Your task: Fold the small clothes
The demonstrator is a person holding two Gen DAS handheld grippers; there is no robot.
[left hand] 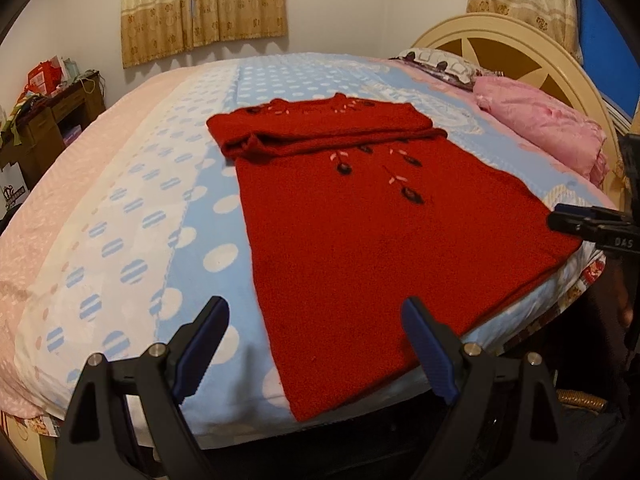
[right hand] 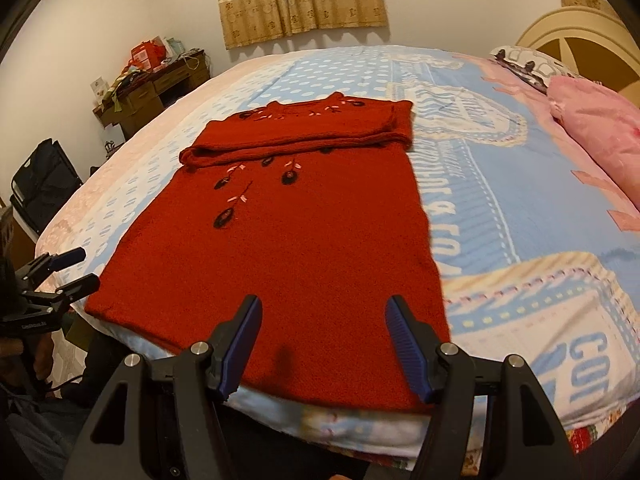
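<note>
While both jaws gape empty, red sweater sleeves folded under, hidden.

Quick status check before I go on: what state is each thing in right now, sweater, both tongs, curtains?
Red sweater: flat on the bed, sleeves folded across the chest, hem at the near edge.
Left tongs: open, empty, over the hem's corner.
Right tongs: open, empty, over the hem.
Curtains: drawn shut.
Pink pillow: lying by the headboard.
</note>
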